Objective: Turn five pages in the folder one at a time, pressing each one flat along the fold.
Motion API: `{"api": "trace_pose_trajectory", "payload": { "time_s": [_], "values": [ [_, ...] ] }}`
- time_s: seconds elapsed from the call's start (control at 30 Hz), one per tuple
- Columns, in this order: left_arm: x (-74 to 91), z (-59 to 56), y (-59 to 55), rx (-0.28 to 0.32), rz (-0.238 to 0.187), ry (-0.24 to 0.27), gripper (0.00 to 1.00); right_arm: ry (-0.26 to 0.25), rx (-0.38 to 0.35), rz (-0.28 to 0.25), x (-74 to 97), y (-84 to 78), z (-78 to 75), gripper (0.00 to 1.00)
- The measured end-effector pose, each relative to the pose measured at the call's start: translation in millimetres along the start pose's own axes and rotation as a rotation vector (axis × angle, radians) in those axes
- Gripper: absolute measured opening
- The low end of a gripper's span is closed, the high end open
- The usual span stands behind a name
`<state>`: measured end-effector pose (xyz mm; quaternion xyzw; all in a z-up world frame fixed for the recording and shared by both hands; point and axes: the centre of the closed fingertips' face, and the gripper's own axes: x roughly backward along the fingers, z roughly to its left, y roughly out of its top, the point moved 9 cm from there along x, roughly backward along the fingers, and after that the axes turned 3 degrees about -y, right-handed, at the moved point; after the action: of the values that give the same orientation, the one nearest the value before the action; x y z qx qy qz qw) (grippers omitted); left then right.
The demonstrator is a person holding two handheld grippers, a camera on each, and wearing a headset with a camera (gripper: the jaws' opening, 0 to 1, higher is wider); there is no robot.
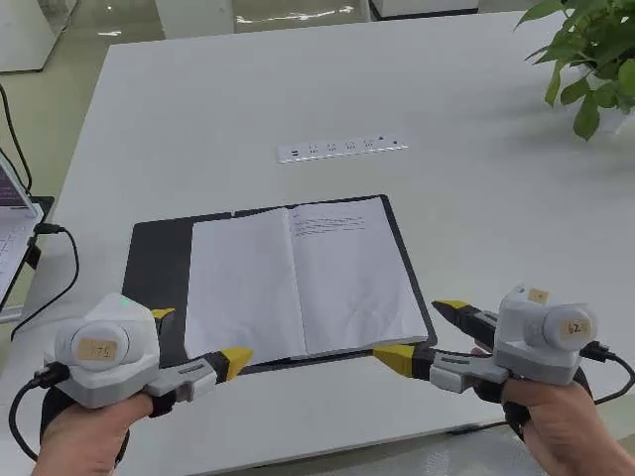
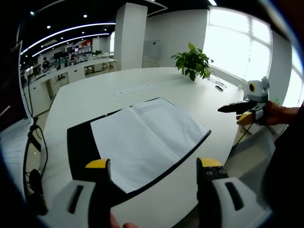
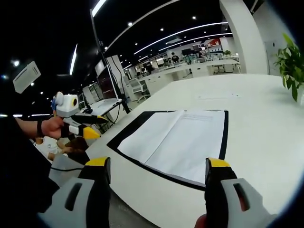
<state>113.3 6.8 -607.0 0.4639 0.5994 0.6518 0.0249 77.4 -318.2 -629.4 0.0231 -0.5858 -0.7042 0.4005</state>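
A black folder [image 1: 159,268] lies open on the white table, with white pages [image 1: 298,278] spread left and right of the fold; the right page has a few lines of print at its top. My left gripper [image 1: 198,337] hovers open off the folder's near left corner, holding nothing. My right gripper [image 1: 424,332] hovers open off the near right corner, also holding nothing. In the left gripper view the folder [image 2: 142,137] lies beyond my open left gripper [image 2: 154,164], with the right gripper [image 2: 244,111] at the right. The right gripper view has the folder [image 3: 175,137] ahead of my open right gripper [image 3: 157,163].
A white power strip [image 1: 342,149] is set in the table beyond the folder. A potted plant [image 1: 590,59] stands at the far right. A laptop edge [image 1: 8,198] and black cables [image 1: 60,268] sit at the left. The table's front edge runs just below the grippers.
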Motion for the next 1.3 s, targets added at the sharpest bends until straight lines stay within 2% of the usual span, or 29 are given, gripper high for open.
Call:
{"api": "trace_pose_trajectory", "payload": {
  "time_s": [0.07, 0.13, 0.2, 0.27, 0.33, 0.47, 0.7, 0.87, 1.07, 1.3],
  "values": [
    [-4.1, -4.8, 1.7, -0.004, 0.005, -0.010, 0.73, 0.002, -0.005, 0.002, 0.7, -2.0, 0.5, 0.80],
    [-7.4, -3.8, 2.0, -0.004, 0.006, -0.016, 0.72, 0.005, -0.010, 0.010, 1.9, -4.1, 1.3, 0.80],
    [-12.1, -11.0, 3.6, -0.004, 0.009, -0.027, 0.72, 0.000, -0.018, 0.004, 3.7, -5.4, 1.5, 0.80],
    [-17.0, -8.4, 5.6, -0.008, 0.013, -0.035, 0.72, -0.003, -0.030, -0.003, 4.7, -6.5, 0.6, 0.80],
    [-21.5, -12.8, 8.1, -0.011, 0.019, -0.045, 0.72, -0.005, -0.038, -0.010, 5.4, -7.8, -0.1, 0.79],
    [-30.2, -14.1, 12.6, -0.017, 0.022, -0.060, 0.72, -0.002, -0.040, 0.013, 5.8, -12.4, -1.3, 0.78],
    [-48.1, -24.8, 17.5, -0.024, 0.034, -0.093, 0.71, -0.004, -0.065, 0.019, 9.9, -18.0, -8.1, 0.75],
    [-66.1, -32.0, 26.2, -0.027, 0.036, -0.121, 0.70, -0.009, -0.083, 0.029, 10.9, -21.6, -11.1, 0.77],
    [-97.3, -41.7, 33.2, -0.045, 0.054, -0.170, 0.69, -0.013, -0.101, 0.023, 11.0, -21.1, -16.7, 0.76],
    [-126.2, -58.6, 41.5, -0.081, 0.082, -0.227, 0.69, -0.015, -0.105, 0.020, 12.6, -18.5, -20.5, 0.76]
  ]
}}
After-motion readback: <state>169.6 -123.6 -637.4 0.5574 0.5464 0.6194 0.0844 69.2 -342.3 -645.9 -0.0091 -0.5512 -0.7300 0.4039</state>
